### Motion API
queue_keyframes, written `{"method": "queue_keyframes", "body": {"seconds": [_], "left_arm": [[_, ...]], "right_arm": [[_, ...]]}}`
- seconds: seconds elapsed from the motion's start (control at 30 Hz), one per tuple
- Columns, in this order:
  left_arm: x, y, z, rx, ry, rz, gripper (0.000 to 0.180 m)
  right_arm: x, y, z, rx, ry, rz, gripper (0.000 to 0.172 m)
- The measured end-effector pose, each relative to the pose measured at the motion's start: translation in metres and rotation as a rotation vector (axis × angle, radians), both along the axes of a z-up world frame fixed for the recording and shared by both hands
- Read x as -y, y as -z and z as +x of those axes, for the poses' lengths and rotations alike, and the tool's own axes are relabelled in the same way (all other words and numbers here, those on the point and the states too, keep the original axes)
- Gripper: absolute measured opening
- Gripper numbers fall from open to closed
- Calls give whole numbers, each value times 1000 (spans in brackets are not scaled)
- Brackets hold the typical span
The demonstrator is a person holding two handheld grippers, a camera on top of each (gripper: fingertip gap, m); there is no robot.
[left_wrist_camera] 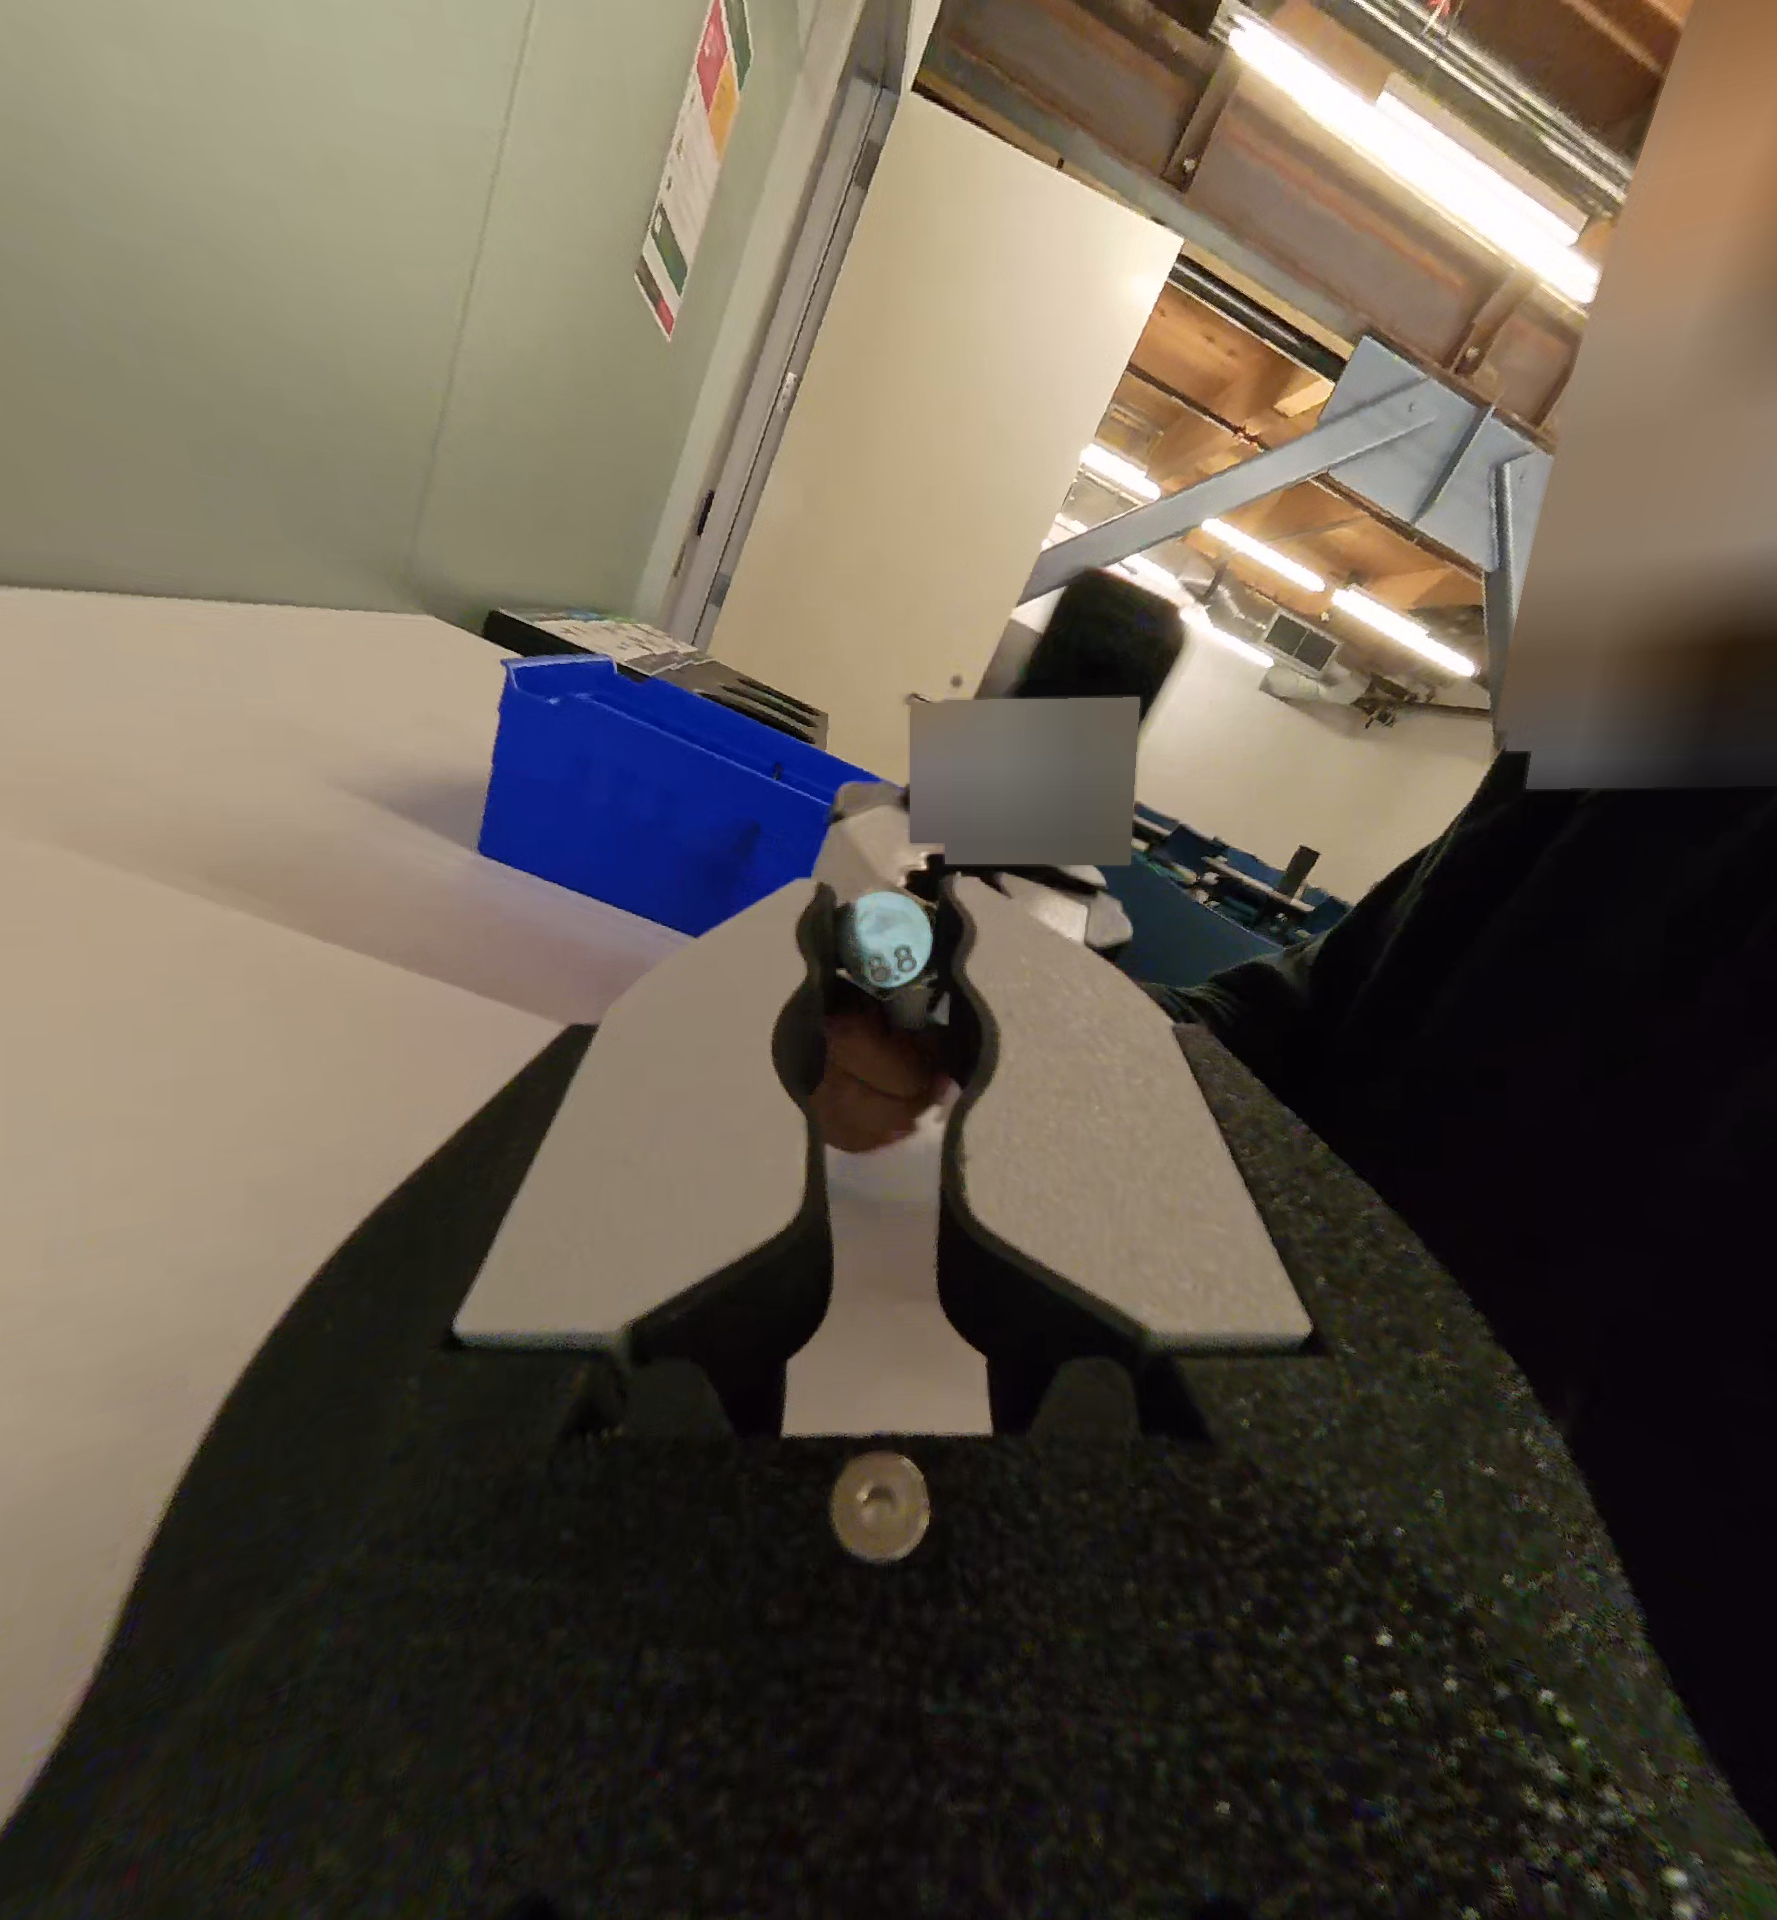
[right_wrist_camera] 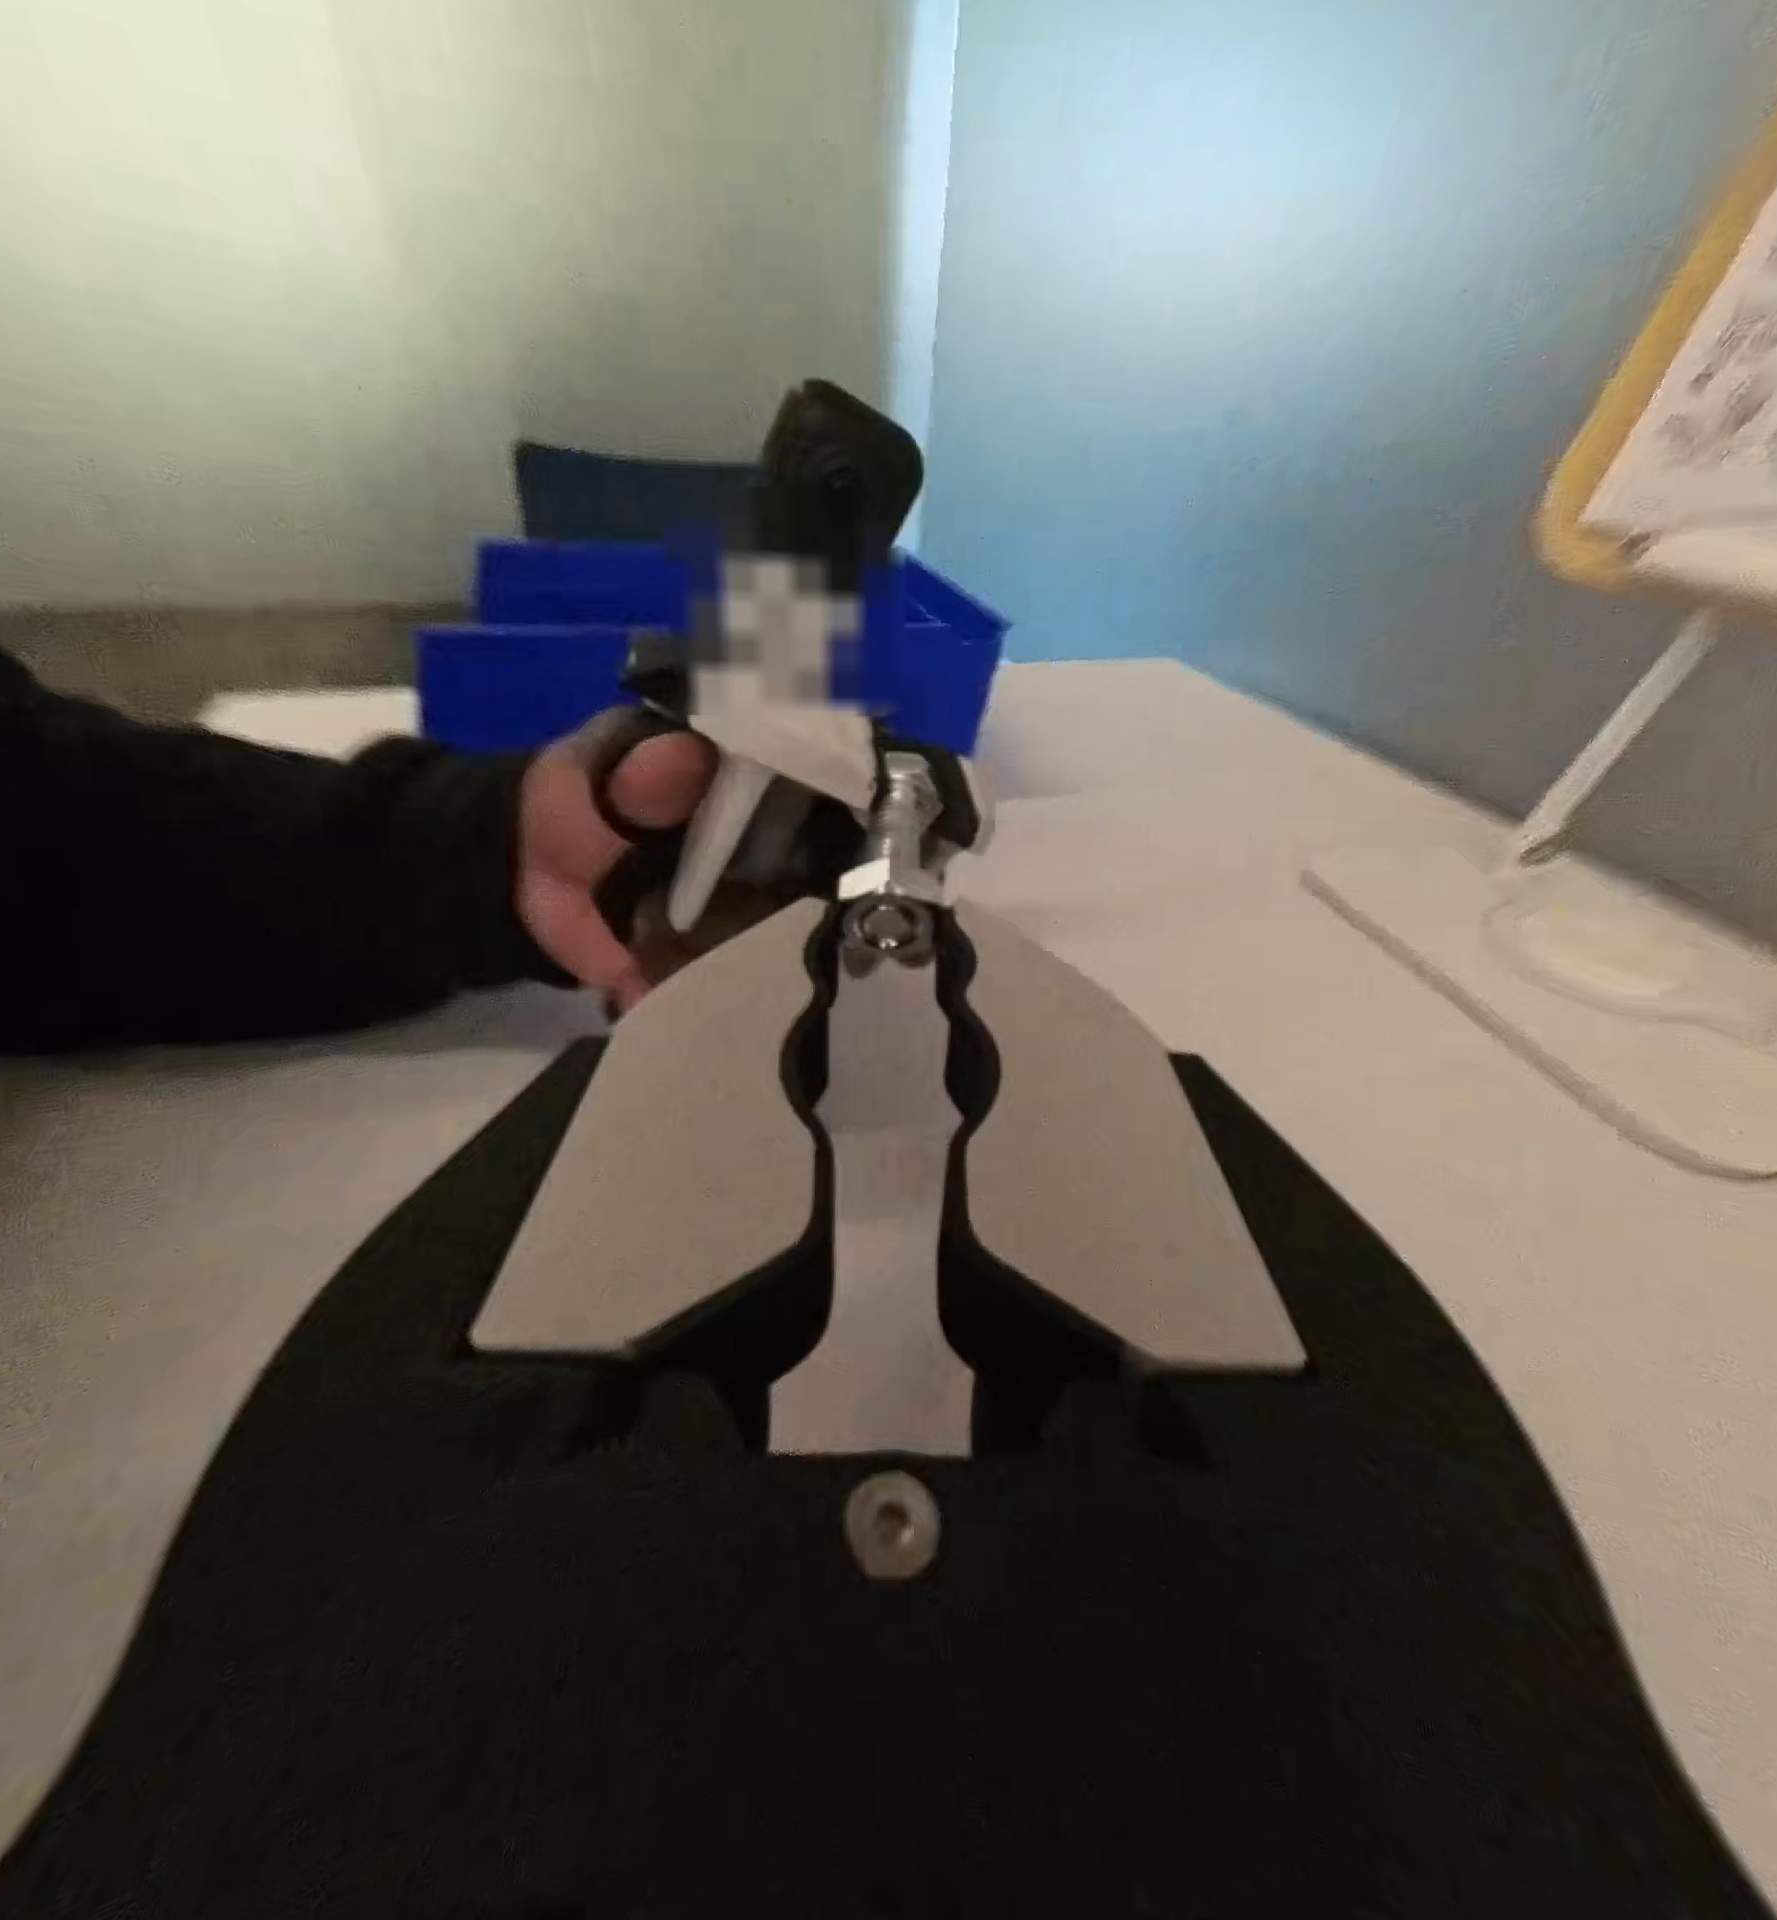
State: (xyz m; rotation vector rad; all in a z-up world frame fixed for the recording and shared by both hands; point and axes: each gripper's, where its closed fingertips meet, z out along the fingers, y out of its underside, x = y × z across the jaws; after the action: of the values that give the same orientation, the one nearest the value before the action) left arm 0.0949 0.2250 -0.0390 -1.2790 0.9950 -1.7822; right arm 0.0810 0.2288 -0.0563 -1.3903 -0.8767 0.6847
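Observation:
My left gripper is shut on a silver bolt. The bolt's round bluish head faces the left wrist camera, between the pads. In the right wrist view the bolt runs from the left gripper towards my right gripper. My right gripper is shut on a hex nut at the bolt's threaded end. A second hex piece sits on the shaft just beyond the nut. Both grippers hold the bolt above the white table. The right gripper's grey fingers show beyond the bolt head in the left wrist view.
A blue bin stands on the table behind the grippers, and several blue bins show in the right wrist view. A white stand holding a yellow-framed board is at the right. A hand in a black sleeve holds the left gripper.

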Motion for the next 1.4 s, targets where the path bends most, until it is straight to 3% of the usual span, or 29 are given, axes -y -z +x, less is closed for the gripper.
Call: {"method": "queue_keyframes", "body": {"seconds": [0.13,0.17,0.23,0.37,0.47,0.57,0.73,0.83,0.9,1.03,1.1,1.13,1.23,1.4], "left_arm": [[-1,6,5,-14,55,-159,18],[-1,8,5,-15,57,-166,18],[-5,8,5,3,43,-167,18],[-16,-3,-5,98,-5,-166,18],[-21,-7,-10,131,-38,-139,18],[-19,-10,-11,146,-46,-88,18],[-7,-4,-4,95,-27,2,19],[-7,-1,-2,70,-19,-5,18],[-6,6,-1,26,14,-62,17],[-1,18,1,-46,121,-214,17],[0,21,3,-69,130,-225,17],[-2,22,4,-74,113,-218,17],[-5,14,3,-21,61,-150,17],[-8,3,0,27,-41,27,17]], "right_arm": [[-2,3,6,565,268,750,17],[-1,6,6,654,296,846,17],[1,9,2,568,238,712,33],[-4,-9,2,127,157,199,56],[-6,-14,3,-138,63,-93,50],[-8,-10,2,-299,-23,-319,44],[-2,-6,-4,-370,-127,-448,20],[-3,0,-2,-211,-59,-306,17],[-4,3,1,-25,18,-104,17],[-1,11,6,524,189,575,17],[1,14,6,681,232,806,17],[2,17,6,662,212,768,18],[1,7,5,389,152,442,37],[2,-11,1,-107,-28,-122,42]]}}
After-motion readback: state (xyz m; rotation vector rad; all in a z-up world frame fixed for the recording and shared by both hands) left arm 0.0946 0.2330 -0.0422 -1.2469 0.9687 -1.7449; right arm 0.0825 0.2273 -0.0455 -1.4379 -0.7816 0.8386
